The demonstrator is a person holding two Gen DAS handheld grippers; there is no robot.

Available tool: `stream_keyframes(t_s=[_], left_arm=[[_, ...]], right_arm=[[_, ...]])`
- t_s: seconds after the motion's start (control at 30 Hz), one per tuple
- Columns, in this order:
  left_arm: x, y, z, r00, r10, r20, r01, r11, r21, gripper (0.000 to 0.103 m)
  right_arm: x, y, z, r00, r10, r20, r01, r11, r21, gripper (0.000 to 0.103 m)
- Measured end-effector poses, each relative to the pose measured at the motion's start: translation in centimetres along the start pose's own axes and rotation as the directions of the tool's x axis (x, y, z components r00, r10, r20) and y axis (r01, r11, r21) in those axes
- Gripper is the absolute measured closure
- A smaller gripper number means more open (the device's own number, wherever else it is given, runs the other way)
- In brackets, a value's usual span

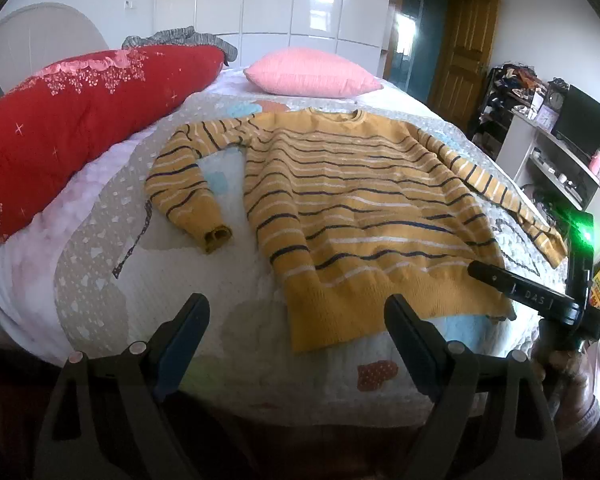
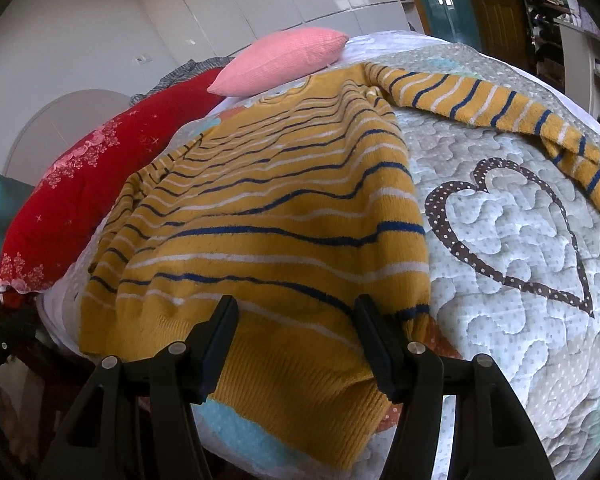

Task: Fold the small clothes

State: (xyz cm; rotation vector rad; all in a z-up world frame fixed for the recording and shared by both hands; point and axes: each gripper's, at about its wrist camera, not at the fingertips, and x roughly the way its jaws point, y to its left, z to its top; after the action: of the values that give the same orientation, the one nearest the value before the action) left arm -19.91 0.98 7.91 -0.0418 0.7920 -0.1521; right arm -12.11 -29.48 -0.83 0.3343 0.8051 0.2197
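On the quilted bedspread (image 1: 100, 264) the yellow striped sweater (image 1: 364, 216) lies flat, face up, neck toward twelve o'clock and ribbed hem toward six. Its sleeve at nine o'clock bends down beside the body, cuff resting on the quilt; the other sleeve runs out toward three o'clock, to the edge of the bed.

My left gripper (image 1: 296, 320) hovers over the near edge of the bed with its jaws spread wide and nothing between them — the hem's corner sits just past its fingers, toward one o'clock. My right gripper (image 2: 296, 316) is low over the hem at the sweater's other bottom corner, jaws apart, with the yellow knit showing between the fingers; whether the pads touch the cloth I cannot tell.

Beyond the collar, at twelve o'clock, lies a pink pillow (image 1: 312, 72) — and a red quilt (image 1: 80, 120) lies bundled along the ten o'clock side.
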Motion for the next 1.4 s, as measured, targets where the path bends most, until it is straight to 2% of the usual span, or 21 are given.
stream_keyframes(t_s=[0.7,0.77,0.87,0.93,1.03,1.17,1.27,1.33,1.4], left_arm=[[0.8,-0.9,-0.3,1.000,-0.007,-0.024,0.007,1.000,0.014,0.015],[0.9,-1.0,-0.2,1.000,0.004,-0.030,-0.004,1.000,0.017,0.015],[0.8,-1.0,0.1,1.000,0.014,-0.019,-0.014,1.000,0.013,0.015],[0.8,-1.0,0.1,1.000,0.015,-0.016,-0.015,1.000,0.017,0.015],[1.7,-1.2,0.4,0.999,0.020,-0.032,-0.019,0.999,0.034,0.015],[2.9,-2.0,0.9,0.999,0.013,-0.042,-0.011,0.998,0.063,0.015],[3.3,-2.8,1.1,0.999,0.005,-0.041,-0.002,0.996,0.090,0.015],[3.4,-3.1,1.0,0.999,-0.002,-0.042,0.006,0.995,0.097,0.015],[3.5,-3.2,0.9,0.999,-0.006,-0.046,0.011,0.995,0.095,0.015]], right_arm=[[0.1,0.8,-0.6,1.000,-0.015,0.022,0.016,0.999,-0.038,0.032],[0.1,1.1,-0.8,1.000,-0.020,0.019,0.021,0.997,-0.070,0.029],[-0.2,2.1,-1.2,0.999,-0.052,-0.016,0.049,0.983,-0.178,0.028],[-1.3,2.0,-1.5,0.999,-0.035,-0.028,0.028,0.980,-0.198,0.028],[-3.6,-0.1,-1.3,1.000,-0.007,-0.019,0.005,0.990,-0.139,0.026],[-6.2,-4.4,-0.4,0.994,-0.105,0.039,0.106,0.994,-0.016,0.025],[-8.1,-8.2,0.9,0.980,-0.185,0.080,0.178,0.980,0.088,0.025],[-8.9,-10.2,1.6,0.978,-0.179,0.106,0.161,0.974,0.158,0.025],[-9.2,-12.6,2.2,0.981,-0.143,0.134,0.106,0.962,0.250,0.025]])
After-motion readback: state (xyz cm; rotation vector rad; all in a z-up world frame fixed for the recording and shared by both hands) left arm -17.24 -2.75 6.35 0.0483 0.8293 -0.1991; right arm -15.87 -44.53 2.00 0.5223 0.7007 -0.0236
